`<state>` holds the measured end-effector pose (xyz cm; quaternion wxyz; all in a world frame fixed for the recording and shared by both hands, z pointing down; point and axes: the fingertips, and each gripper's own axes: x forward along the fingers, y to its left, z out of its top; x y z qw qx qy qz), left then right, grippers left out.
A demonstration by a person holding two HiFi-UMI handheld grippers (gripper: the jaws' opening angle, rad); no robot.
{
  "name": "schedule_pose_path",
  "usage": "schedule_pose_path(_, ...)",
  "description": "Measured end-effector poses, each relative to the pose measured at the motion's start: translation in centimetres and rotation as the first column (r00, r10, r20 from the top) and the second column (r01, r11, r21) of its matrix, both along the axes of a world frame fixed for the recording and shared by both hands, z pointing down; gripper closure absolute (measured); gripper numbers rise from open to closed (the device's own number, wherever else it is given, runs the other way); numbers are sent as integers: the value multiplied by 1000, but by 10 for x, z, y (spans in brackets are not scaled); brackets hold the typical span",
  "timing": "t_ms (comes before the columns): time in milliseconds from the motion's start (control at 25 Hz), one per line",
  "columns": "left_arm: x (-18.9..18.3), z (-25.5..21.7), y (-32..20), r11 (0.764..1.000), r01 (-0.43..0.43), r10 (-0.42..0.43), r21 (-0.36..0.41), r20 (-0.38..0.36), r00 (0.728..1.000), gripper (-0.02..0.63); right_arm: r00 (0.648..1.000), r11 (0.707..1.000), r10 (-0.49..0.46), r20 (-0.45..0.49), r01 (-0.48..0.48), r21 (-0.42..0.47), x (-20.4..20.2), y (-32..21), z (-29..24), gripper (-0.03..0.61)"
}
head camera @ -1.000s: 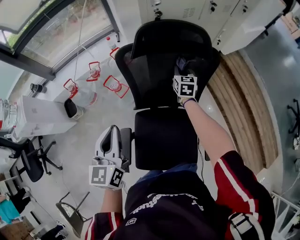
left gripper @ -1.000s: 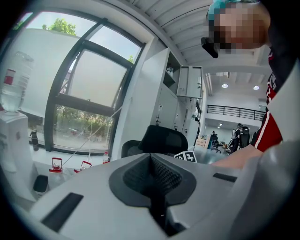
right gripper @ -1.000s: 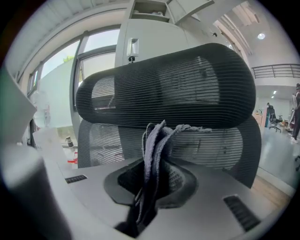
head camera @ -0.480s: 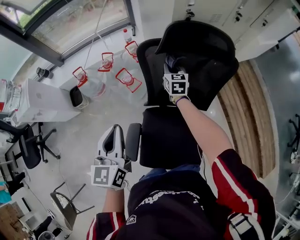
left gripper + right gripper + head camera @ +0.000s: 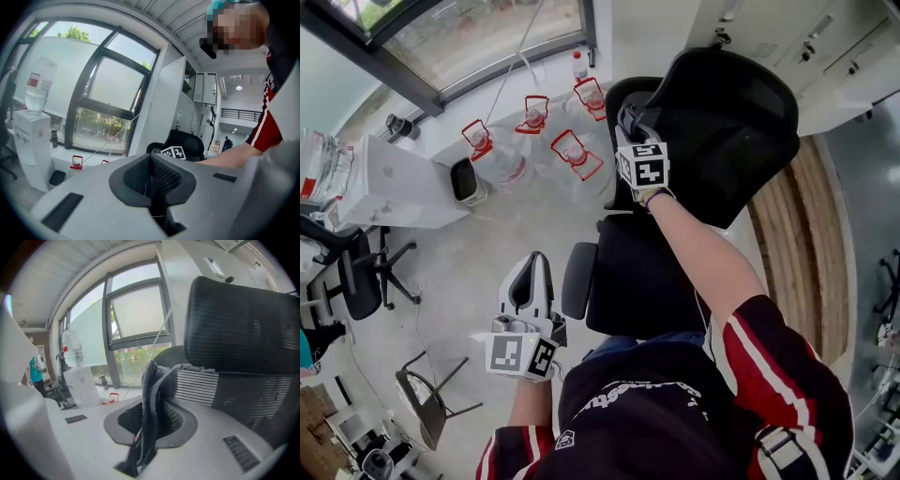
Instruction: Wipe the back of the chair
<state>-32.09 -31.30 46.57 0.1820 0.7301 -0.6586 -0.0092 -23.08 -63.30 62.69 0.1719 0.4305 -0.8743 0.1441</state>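
Note:
The black mesh office chair stands in front of me, its headrest above the ribbed backrest. My right gripper is stretched out to the left edge of the backrest and is shut on a dark grey cloth. The cloth hangs out of the jaws and touches the chair's edge. My left gripper stays low beside the chair's left armrest. Its jaws are closed with nothing between them, as the left gripper view shows.
Several water jugs with red handles lie on the floor by the window. A white water dispenser stands at the left, with other office chairs near it. White cabinets and a wooden floor strip are at the right.
My right gripper has carried the cloth leftward across the chair back, from its right part to its left edge. The chair appears turned. The left gripper has barely moved.

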Motion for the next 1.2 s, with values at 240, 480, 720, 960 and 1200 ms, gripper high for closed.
schedule_pose_path(240, -15, -3, 2, 1000, 15, -15, 10, -4, 1000, 589, 994, 995, -99, 47, 99, 7, -37, 18, -11, 517)
schedule_pose_path(480, 15, -16, -14, 996, -67, 68, 54, -25, 997, 589, 976, 981, -177, 128, 165, 97, -13, 64, -56, 517)
schedule_pose_path(720, 89, -38, -35, 964, -244, 249, 110, -33, 968, 590, 976, 975, -165, 142, 140, 172, 69, 99, -88, 517)
schedule_pose_path(960, 176, -47, -46, 905, -405, 412, 132, -25, 911, 591, 993, 986, 17, 116, -36, 161, 199, 116, -86, 517)
schedule_pose_path(1200, 246, -48, -51, 851, -507, 514, 137, -15, 858, 591, 963, 959, 262, 66, -268, 98, 338, 133, -46, 518)
